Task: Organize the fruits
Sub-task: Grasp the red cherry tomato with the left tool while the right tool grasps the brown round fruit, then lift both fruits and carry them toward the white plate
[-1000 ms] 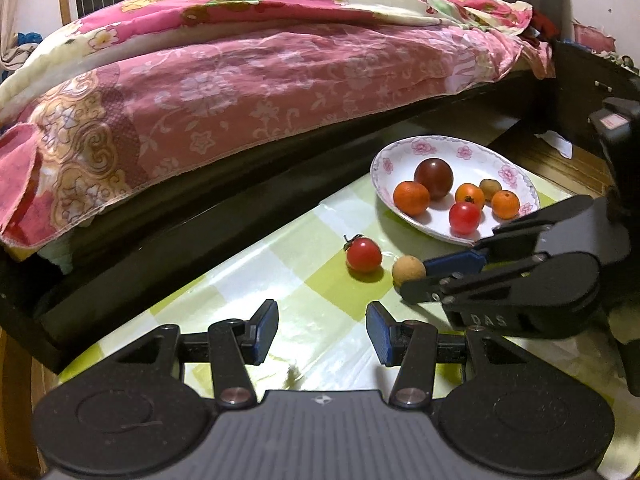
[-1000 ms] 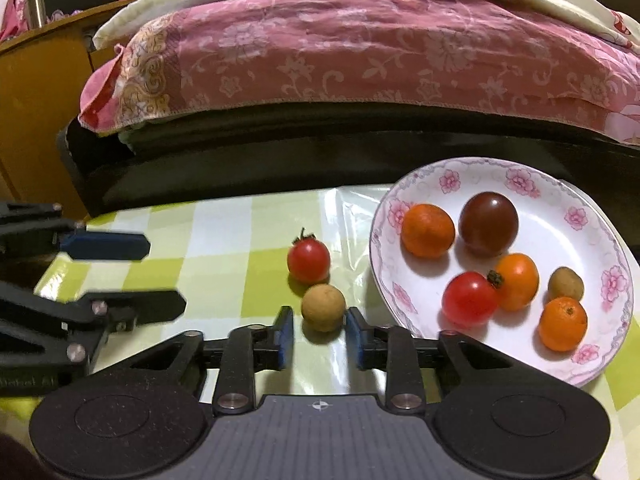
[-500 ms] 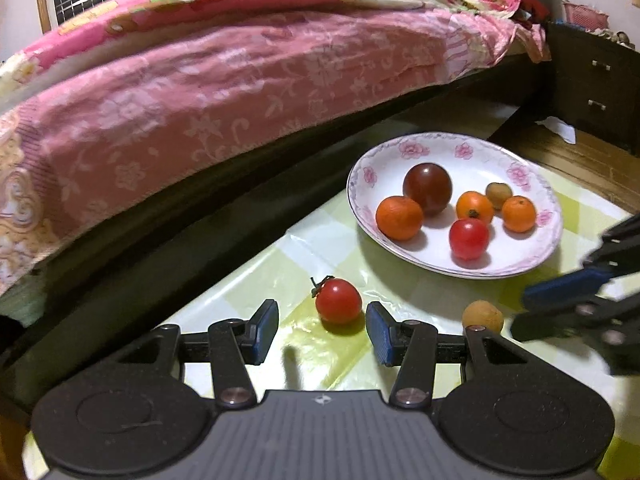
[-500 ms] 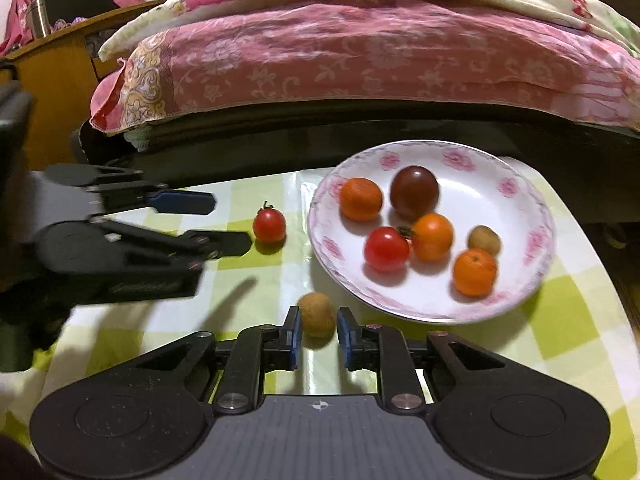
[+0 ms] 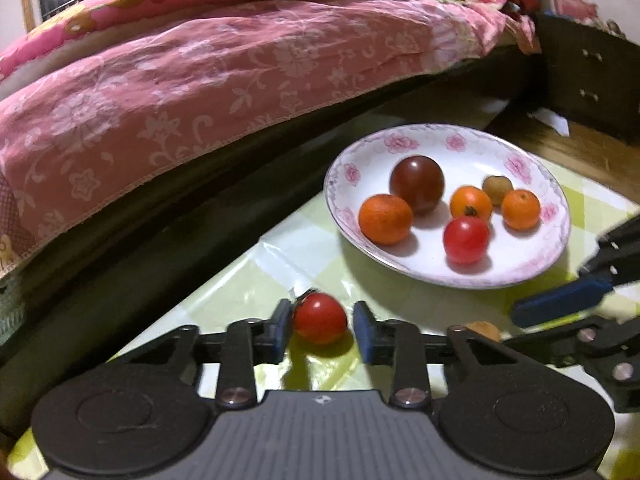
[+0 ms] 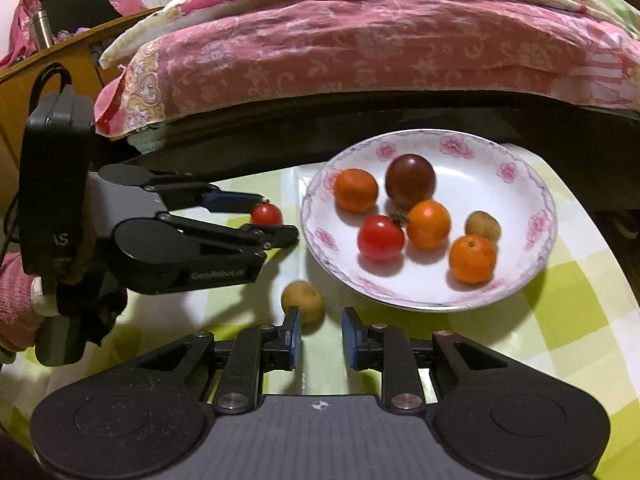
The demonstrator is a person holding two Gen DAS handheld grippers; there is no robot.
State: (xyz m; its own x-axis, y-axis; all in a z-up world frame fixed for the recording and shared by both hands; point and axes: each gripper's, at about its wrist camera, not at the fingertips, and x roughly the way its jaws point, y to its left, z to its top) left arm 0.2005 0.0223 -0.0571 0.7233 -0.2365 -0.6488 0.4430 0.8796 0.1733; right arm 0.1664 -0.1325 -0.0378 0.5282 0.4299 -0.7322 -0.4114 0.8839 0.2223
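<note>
Left wrist view sits low over the checked tablecloth (image 5: pixel 256 276), looking past its own fingers toward the bed (image 5: pixel 224 64), plate (image 5: pixel 556 240) at right centre. Right wrist view, just as low and close, faces the same bed, plate (image 6: pixel 540 240) centre-right. Both share the plate and each other's gripper.

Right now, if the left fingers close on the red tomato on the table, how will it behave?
The small red tomato is round, so it may roll if nudged off-centre. Its glossy skin looks smooth, perhaps slippery. It probably bruises under a hard squeeze; the left gripper should close gently.
</note>
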